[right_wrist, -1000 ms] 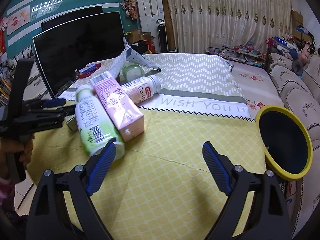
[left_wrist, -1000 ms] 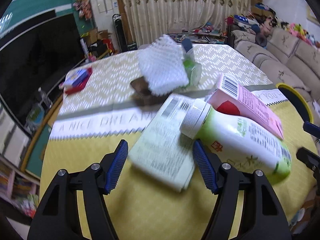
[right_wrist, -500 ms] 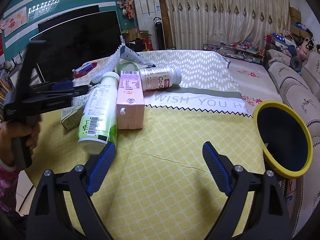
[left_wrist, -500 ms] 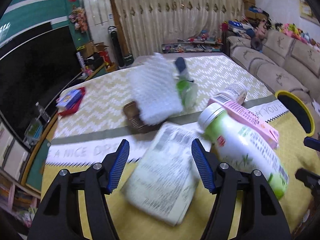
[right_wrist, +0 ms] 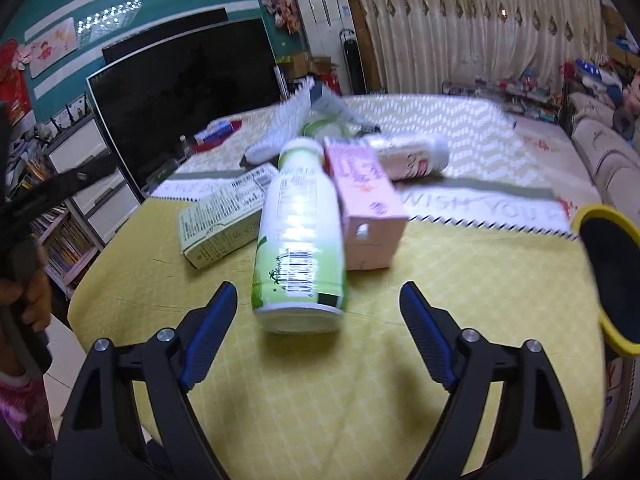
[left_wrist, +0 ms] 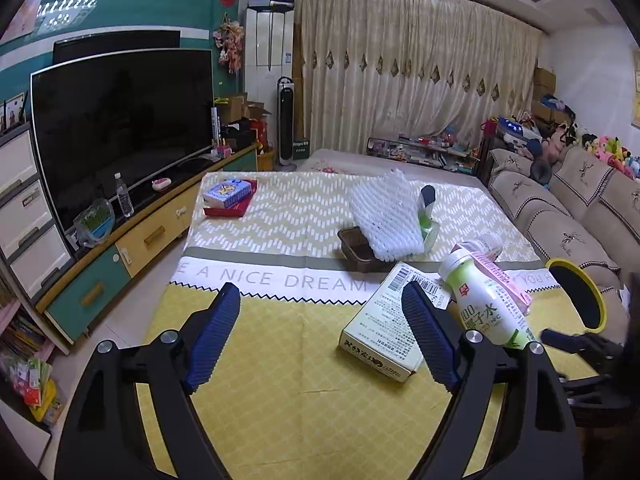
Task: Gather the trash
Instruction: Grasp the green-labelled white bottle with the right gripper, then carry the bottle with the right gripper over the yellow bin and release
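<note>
Trash lies on the yellow tablecloth: a green-and-white bottle (right_wrist: 298, 236) on its side, a pink carton (right_wrist: 366, 196), a pale green carton (right_wrist: 224, 216) and a small white bottle (right_wrist: 408, 156). They also show in the left wrist view: the bottle (left_wrist: 484, 304), the pale carton (left_wrist: 394, 320), white foam netting (left_wrist: 384, 216). My right gripper (right_wrist: 318, 336) is open, just short of the green bottle's base. My left gripper (left_wrist: 320, 336) is open and empty, left of the pale carton. A yellow-rimmed bin (right_wrist: 608, 272) stands at the right.
A dark small basket (left_wrist: 358, 248) sits under the foam netting. A blue and red box (left_wrist: 228, 196) lies at the far left of the table. A TV (left_wrist: 120, 120) on a cabinet stands to the left, a sofa (left_wrist: 568, 216) to the right.
My left gripper has pulled back and left, away from the pale carton. My right gripper has swung left and now faces the green bottle.
</note>
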